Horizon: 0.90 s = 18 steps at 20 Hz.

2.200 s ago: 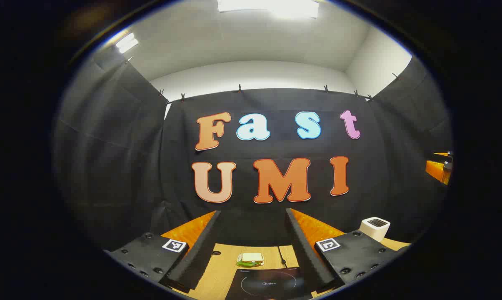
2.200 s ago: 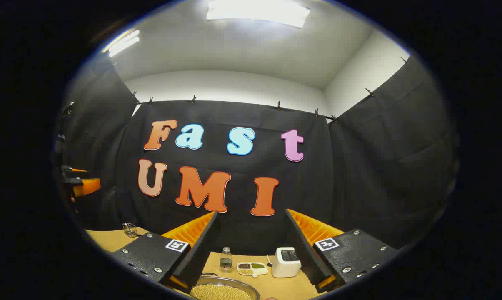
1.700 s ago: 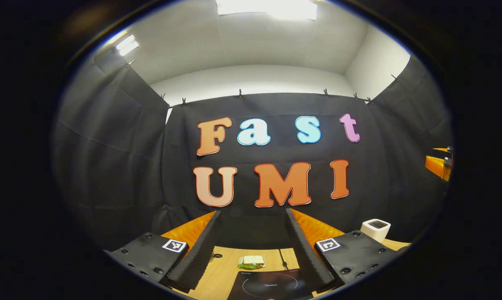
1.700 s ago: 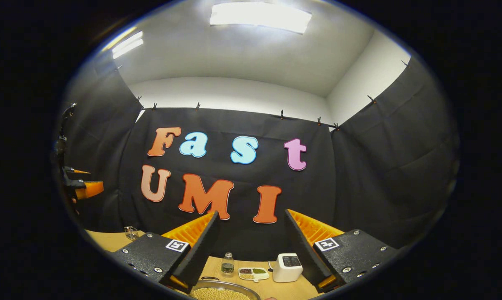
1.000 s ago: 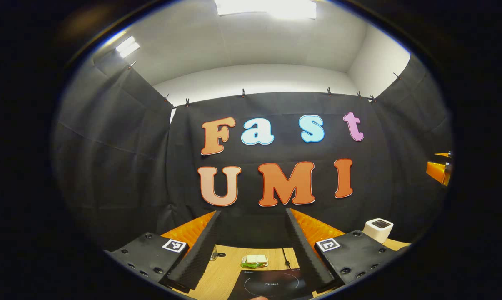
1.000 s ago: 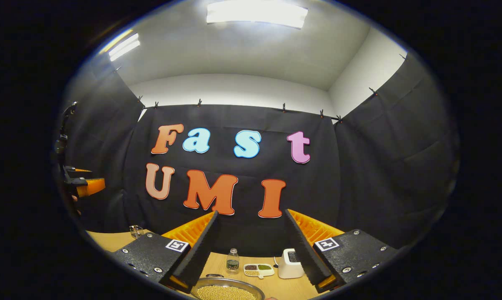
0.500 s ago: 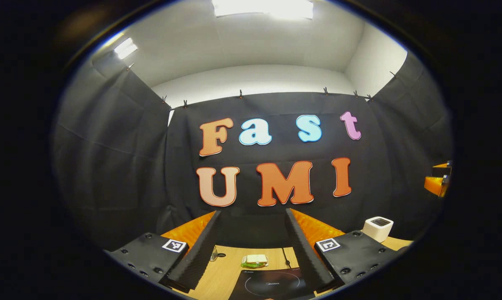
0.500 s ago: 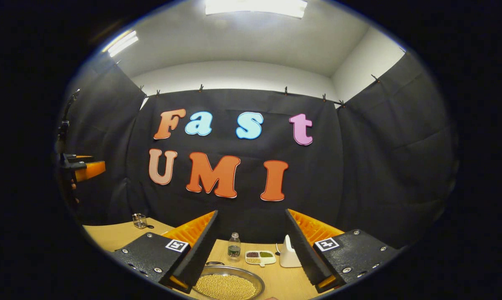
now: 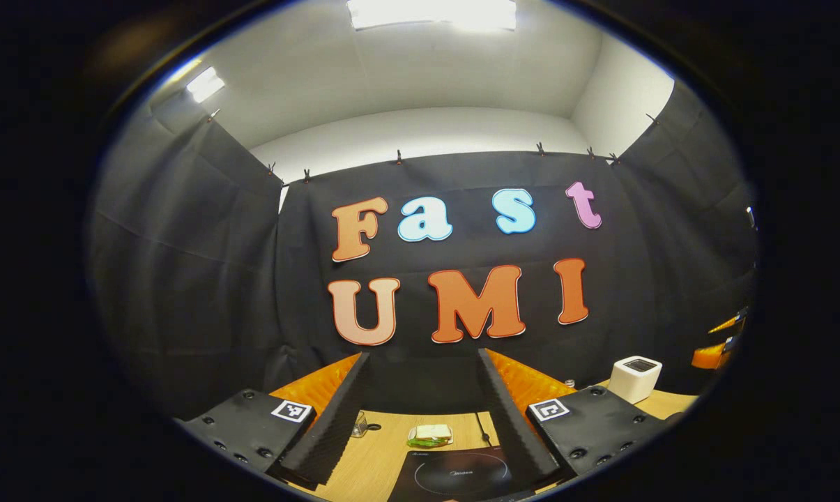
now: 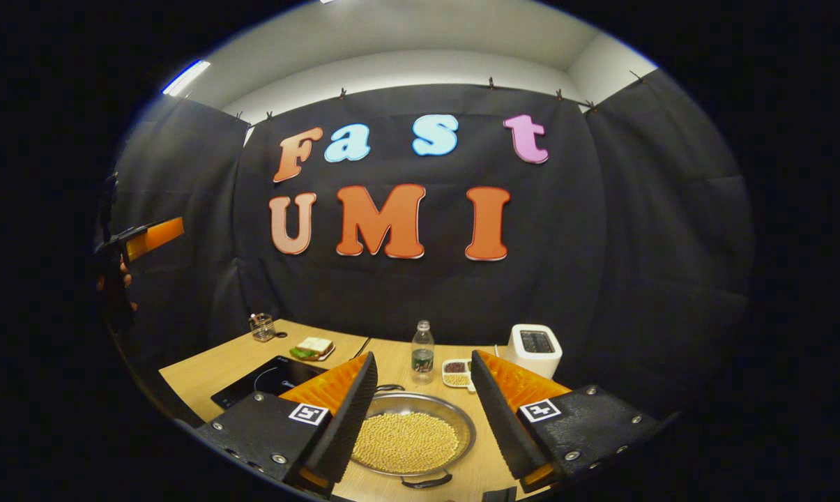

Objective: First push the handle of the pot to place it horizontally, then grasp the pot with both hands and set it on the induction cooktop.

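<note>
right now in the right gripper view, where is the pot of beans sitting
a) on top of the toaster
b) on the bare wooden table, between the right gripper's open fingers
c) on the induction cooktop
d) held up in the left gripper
b: the pot rests on the wooden table, framed by the open right gripper, while the induction cooktop lies bare off to its left.

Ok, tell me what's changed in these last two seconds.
The right claw has tipped down toward the table, bringing the whole pot of beans, the cooktop and the sandwich into its view. The left claw barely moved, above the cooktop. Both claws stayed open; nothing was grasped.
</note>
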Motion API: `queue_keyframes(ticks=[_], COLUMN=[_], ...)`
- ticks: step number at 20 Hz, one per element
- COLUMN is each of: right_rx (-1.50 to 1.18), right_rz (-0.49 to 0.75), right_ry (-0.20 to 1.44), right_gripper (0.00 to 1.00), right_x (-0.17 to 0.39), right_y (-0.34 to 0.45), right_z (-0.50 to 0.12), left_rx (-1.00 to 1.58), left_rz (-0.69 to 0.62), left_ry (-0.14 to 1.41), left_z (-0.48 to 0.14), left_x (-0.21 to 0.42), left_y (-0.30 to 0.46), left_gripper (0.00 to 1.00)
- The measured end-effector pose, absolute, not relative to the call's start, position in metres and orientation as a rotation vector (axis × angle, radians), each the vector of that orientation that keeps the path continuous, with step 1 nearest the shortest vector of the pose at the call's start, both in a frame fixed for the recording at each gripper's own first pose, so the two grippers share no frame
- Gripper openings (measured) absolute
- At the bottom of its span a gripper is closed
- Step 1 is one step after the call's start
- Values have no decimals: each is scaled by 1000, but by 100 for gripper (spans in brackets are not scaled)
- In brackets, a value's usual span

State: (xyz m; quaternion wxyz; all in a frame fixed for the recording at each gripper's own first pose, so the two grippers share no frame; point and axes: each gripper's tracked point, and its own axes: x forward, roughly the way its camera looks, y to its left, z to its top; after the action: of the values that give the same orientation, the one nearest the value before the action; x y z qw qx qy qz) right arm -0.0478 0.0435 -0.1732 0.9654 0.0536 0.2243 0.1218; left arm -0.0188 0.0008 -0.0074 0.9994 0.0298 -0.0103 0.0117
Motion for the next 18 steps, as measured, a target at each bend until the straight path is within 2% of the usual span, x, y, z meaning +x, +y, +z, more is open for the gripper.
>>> queue_keyframes(ticks=[2, 9, 10, 11, 15, 17, 18], right_rx=[150, 287, 300, 298, 254, 266, 268], right_rz=[312, 415, 420, 416, 381, 414, 438], right_ry=[550, 866, 902, 931, 1021, 1060, 1079], right_gripper=[85, 81, 74, 76, 61, 47, 46], right_x=[-65, -120, -125, -130, -144, -155, -161], right_y=[60, 91, 93, 92, 90, 101, 106], right_z=[-201, -279, -288, -295, -326, -333, -337], left_rx=[61, 63, 67, 69, 68, 70, 70], left_rz=[26, 34, 35, 38, 36, 35, 34], left_ry=[-16, 17, 25, 30, 50, 57, 58], left_z=[-11, -25, -27, -29, -36, -39, -40], left_x=[-18, -15, -14, -13, -10, -9, -8], left_y=[2, 2, 2, 2, -1, -3, -4], left_gripper=[98, 98, 98, 98, 98, 98, 98])
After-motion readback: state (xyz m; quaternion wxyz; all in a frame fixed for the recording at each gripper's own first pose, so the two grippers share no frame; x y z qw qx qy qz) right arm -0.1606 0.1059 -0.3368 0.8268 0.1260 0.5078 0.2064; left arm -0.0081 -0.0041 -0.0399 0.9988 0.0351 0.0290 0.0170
